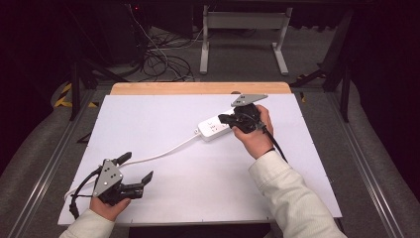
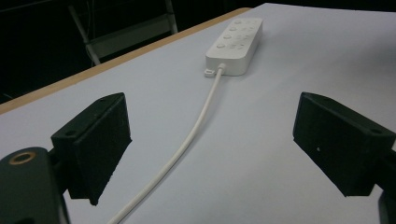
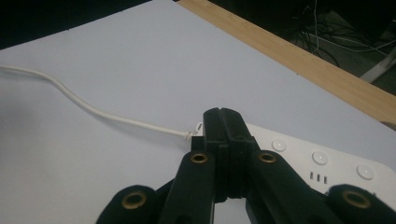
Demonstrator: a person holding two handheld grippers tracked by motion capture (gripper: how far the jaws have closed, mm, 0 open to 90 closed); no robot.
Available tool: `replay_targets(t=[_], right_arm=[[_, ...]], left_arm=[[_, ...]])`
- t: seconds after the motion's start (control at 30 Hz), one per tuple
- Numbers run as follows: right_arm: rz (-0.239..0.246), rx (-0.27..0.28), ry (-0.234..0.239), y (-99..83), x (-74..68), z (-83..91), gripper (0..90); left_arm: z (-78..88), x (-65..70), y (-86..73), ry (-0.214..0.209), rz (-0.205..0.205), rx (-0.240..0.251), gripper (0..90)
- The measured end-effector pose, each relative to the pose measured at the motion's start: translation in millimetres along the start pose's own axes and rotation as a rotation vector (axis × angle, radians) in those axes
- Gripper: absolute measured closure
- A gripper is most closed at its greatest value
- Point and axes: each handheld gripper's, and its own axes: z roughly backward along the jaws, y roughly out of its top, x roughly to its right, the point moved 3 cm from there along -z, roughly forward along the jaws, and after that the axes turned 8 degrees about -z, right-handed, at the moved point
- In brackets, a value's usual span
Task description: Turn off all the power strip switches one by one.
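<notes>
Near the front left, the left gripper (image 1: pixel 137 167) rests on the white table (image 1: pixel 163 198) with its two jaws wide apart and nothing between them. One white cord (image 1: pixel 163 152) runs from there toward the far right. It ends at one white power strip (image 1: pixel 214 128) with round buttons; no writing can be read. Over the strip, the right gripper (image 1: pixel 221 118) has its jaws pressed together, holding nothing.

A white table (image 1: pixel 163 198) (wood-edged) bears a power strip (image 1: pixel 214 128) and its cord (image 1: pixel 163 152).
</notes>
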Motion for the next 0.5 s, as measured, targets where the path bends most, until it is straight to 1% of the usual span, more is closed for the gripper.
replay_targets(t=[0.07,0.1,0.13,0.17,0.2,0.23,0.27,0.3,0.4,0.47,0.5], right_arm=[[0.007,0.009,-0.007,0.4,1.0,-3.0,90.0],[0.022,0.014,-0.019,0.7,1.9,-6.0,90.0],[0.031,0.019,-0.028,1.1,2.7,-9.0,90.0],[0.019,0.028,-0.043,0.1,4.7,-15.2,90.0],[0.019,0.028,-0.043,0.1,4.7,-15.2,90.0],[0.006,0.016,-0.051,-2.1,7.2,-22.2,90.0],[0.006,0.016,-0.051,-2.1,7.2,-22.2,90.0],[0.003,0.01,-0.057,-4.4,9.5,-29.2,90.0],[0.004,0.017,-0.083,-6.8,11.9,-37.6,90.0],[-0.001,0.023,-0.09,-7.8,12.7,-42.8,90.0],[-0.005,0.022,-0.093,-8.5,13.1,-45.6,90.0]], left_arm=[[-0.1,0.0,-0.1,-0.001,0.0,0.0,11.9],[-0.3,0.2,-0.1,0.0,0.002,-0.001,11.9],[-0.3,-0.4,-0.2,0.001,-0.005,-0.003,11.9],[-0.4,-0.3,-0.2,0.001,-0.004,-0.003,11.9],[-0.5,-0.1,-0.2,0.0,-0.003,-0.004,11.9],[-0.5,0.0,-0.2,0.0,-0.004,-0.004,11.9],[-0.4,0.0,-0.2,0.0,-0.004,-0.003,11.9],[-0.3,-0.1,-0.2,-0.001,-0.005,-0.004,11.9],[-0.3,-0.1,-0.3,-0.001,-0.003,-0.003,11.9],[-0.5,-0.4,-0.4,-0.001,-0.003,-0.003,11.9],[-0.7,0.1,-0.5,-0.001,0.005,-0.001,11.9]])
